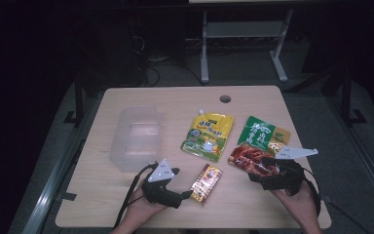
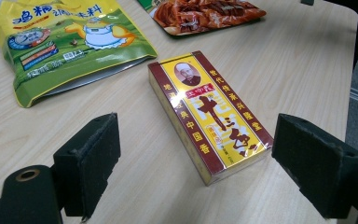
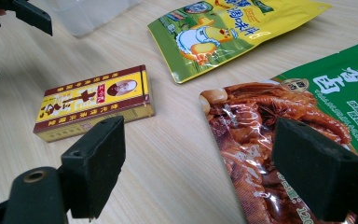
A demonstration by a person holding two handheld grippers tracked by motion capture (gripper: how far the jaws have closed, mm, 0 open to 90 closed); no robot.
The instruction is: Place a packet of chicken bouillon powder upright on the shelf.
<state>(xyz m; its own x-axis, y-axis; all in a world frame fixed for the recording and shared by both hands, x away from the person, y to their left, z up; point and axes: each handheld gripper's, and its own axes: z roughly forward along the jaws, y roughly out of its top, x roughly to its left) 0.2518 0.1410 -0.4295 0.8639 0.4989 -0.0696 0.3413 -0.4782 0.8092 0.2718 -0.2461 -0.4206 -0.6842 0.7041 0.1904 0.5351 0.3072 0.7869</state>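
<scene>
A small yellow-and-maroon box (image 1: 206,183) lies flat near the table's front edge. My left gripper (image 1: 185,194) is just left of it and open. In the left gripper view the box (image 2: 209,114) has its near end between the two pads of the gripper (image 2: 200,168), with neither pad touching it. A green packet with red food printed on it (image 1: 260,146) lies to the right. My right gripper (image 1: 259,169) hovers open over its near corner. In the right gripper view the packet (image 3: 270,140) lies partly between that gripper's (image 3: 205,168) spread jaws.
A yellow-green pouch (image 1: 208,136) lies in the middle of the wooden table (image 1: 175,97). A clear plastic container (image 1: 136,139) stands at the left. A round cable hole (image 1: 225,99) is near the far edge. Beyond the table are dark floor and a white frame.
</scene>
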